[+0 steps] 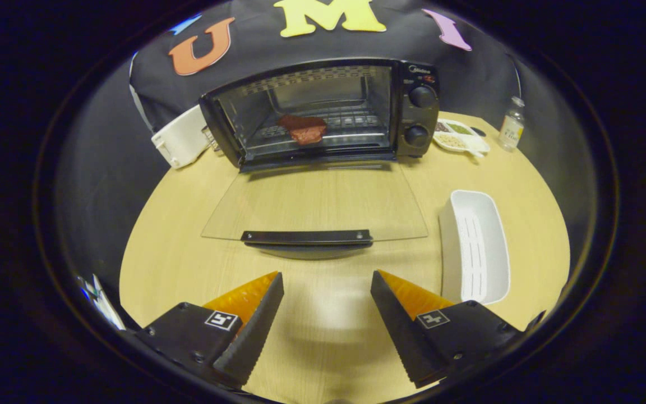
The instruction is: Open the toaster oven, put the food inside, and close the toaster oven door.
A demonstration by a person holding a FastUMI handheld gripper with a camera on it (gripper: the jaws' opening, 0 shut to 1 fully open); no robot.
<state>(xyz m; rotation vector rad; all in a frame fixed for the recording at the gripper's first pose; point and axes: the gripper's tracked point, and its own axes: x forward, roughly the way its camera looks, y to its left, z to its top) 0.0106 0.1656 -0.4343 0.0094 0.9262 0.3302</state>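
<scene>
A: Item one, gripper (327,280)?
B: Fingers spread apart, nothing between them; they hang over bare table (188,224), just short of the door handle (307,237)

A: Item two, oven (323,112)?
B: Black, at the far side of the table, two knobs (421,96) on its right panel, one above the other. Glass door (314,199) is swung fully down, lying flat toward the fingers, handle at its near edge

A: Item three, food (302,128)?
B: One reddish-brown piece, on the wire rack (351,126) inside the oven, left of the rack's middle

A: Item four, tray (477,247)?
B: White, oblong, ribbed floor, nothing in it; right of the open door, just ahead of the right finger

A: Sundries?
B: White box-like appliance (180,137) touching or just beside the oven's left wall, cannot tell which. Sectioned dish (460,137) with small foods right of the oven. Clear bottle (512,126) beyond that dish, near the table's far right rim
</scene>
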